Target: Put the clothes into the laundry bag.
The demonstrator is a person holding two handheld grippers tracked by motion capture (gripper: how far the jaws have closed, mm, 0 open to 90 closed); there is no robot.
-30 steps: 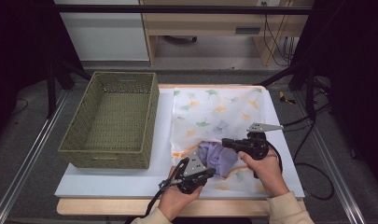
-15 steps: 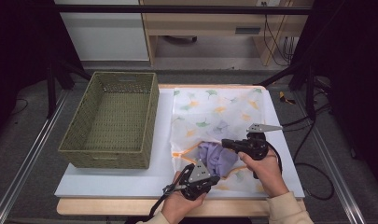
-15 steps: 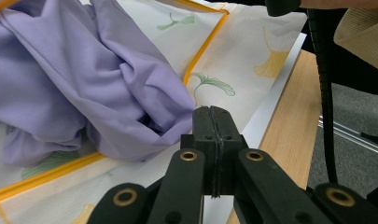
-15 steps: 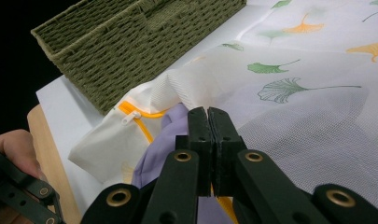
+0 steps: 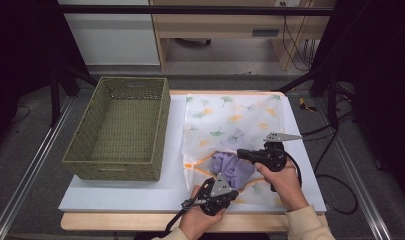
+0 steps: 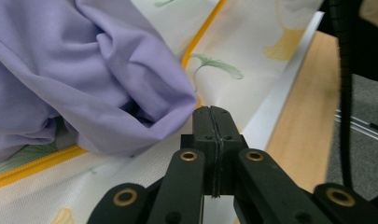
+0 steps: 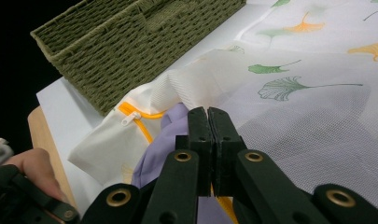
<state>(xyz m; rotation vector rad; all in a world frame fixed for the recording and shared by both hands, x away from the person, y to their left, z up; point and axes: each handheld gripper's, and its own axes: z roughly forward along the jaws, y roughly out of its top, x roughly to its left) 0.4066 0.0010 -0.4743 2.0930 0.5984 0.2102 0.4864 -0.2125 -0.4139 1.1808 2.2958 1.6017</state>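
Observation:
A white mesh bag (image 5: 230, 120) printed with ginkgo leaves lies on the table, its orange zipper (image 7: 140, 119) undone at the near end. A crumpled lilac cloth (image 5: 230, 167) sits in that opening, partly under the mesh. My right gripper (image 5: 239, 152) comes from the right and is shut at the bag's upper lip. In the right gripper view the mesh (image 7: 308, 60) rises in a fold to the tips (image 7: 208, 111). My left gripper (image 5: 234, 191) is shut low near the front edge. Its tips (image 6: 213, 111) sit beside the lilac cloth (image 6: 84, 70) at the zipper line.
An empty green woven basket (image 5: 115, 165) stands at the left on the white board (image 5: 120, 192), its wall close to the bag in the right gripper view (image 7: 130, 51). The wooden table edge (image 6: 298, 140) runs just beside the left jaws. Cables trail off the right side.
My left gripper has slid toward the near table edge and sunk lower, still shut. The right gripper, the bag and the cloth have stayed put.

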